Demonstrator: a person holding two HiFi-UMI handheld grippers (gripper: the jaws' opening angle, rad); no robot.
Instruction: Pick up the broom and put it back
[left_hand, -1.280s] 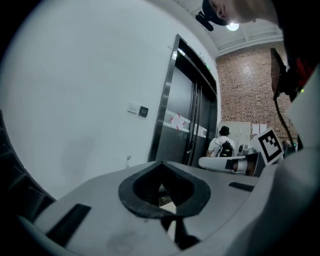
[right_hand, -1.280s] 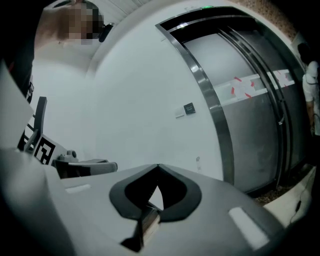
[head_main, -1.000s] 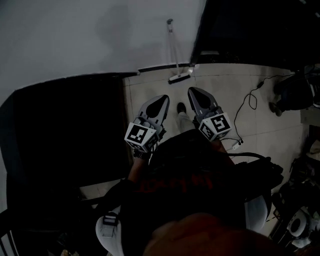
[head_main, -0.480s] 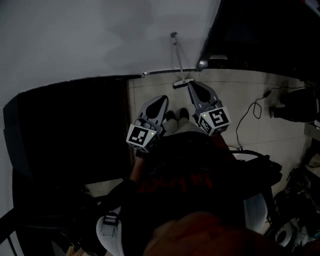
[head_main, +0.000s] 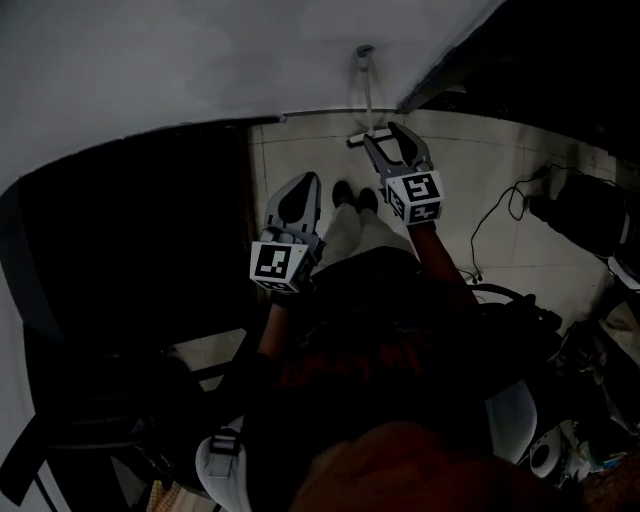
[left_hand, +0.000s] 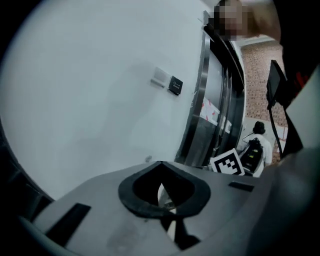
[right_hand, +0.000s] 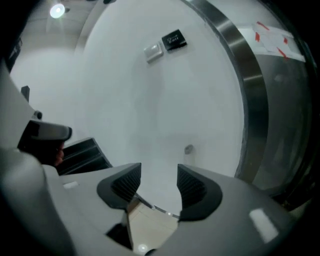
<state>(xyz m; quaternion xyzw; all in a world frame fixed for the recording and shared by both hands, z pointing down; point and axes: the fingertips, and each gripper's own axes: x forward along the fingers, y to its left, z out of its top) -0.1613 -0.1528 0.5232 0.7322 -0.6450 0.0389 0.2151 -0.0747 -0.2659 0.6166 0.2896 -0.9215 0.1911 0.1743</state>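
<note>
Nearest me, my left gripper (head_main: 305, 183) hangs over my legs, jaws clenched tip to tip on nothing, as the left gripper view plainly shows. My right gripper (head_main: 386, 140) reaches further out. Its jaws are released and stand apart, having just been opening, with nothing between them. A second ago the two grippers sat side by side, well short of the wall. Now the right one has gone ahead to the far edge of the floor (head_main: 300, 150), just beside the broom's head. The broom (head_main: 367, 88) stands at that far edge, leaning on the white wall (head_main: 180, 70). The head view shows it from head to handle, while the right gripper view shows only its handle tip (right_hand: 188, 149) against the wall beyond my jaws. Only the gripper views show two switch plates (right_hand: 153, 51) higher on the wall and a steel door frame (right_hand: 242, 70) to their right. The left gripper view also catches the right gripper's marker cube (left_hand: 230, 162).
</note>
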